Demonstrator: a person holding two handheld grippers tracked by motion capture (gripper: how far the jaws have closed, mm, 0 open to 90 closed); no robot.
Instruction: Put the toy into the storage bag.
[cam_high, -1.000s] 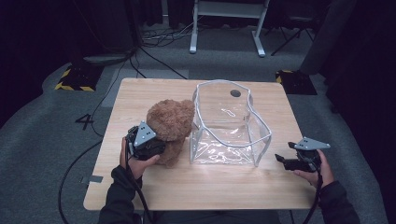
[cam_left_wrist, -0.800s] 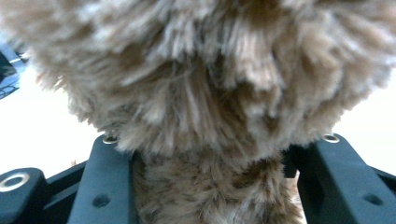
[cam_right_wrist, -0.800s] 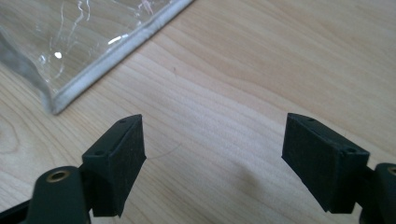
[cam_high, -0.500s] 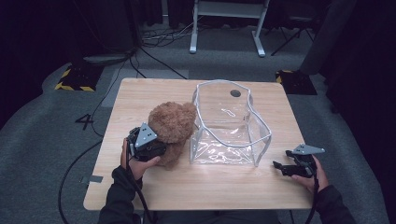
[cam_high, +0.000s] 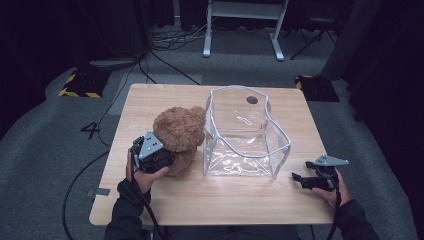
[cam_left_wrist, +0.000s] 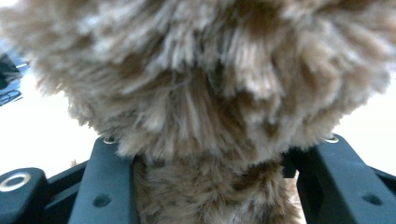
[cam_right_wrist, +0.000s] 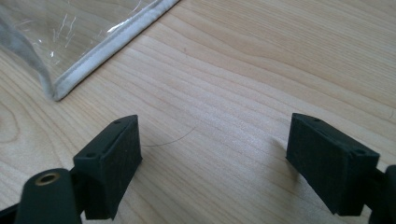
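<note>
My right tool has dropped and drawn back toward me over the last second; it now rests low on the counter, near the clear bag's right corner, jaws apart and empty. My left tool stays clamped on the teddy bear, touching the bag's left wall. I judge bagging comes next.

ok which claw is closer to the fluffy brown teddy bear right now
Left. The left claw is closed on the fluffy brown teddy bear, jaws squeezing its fur. The right claw sits open on the far side of the clear plastic bag.
</note>
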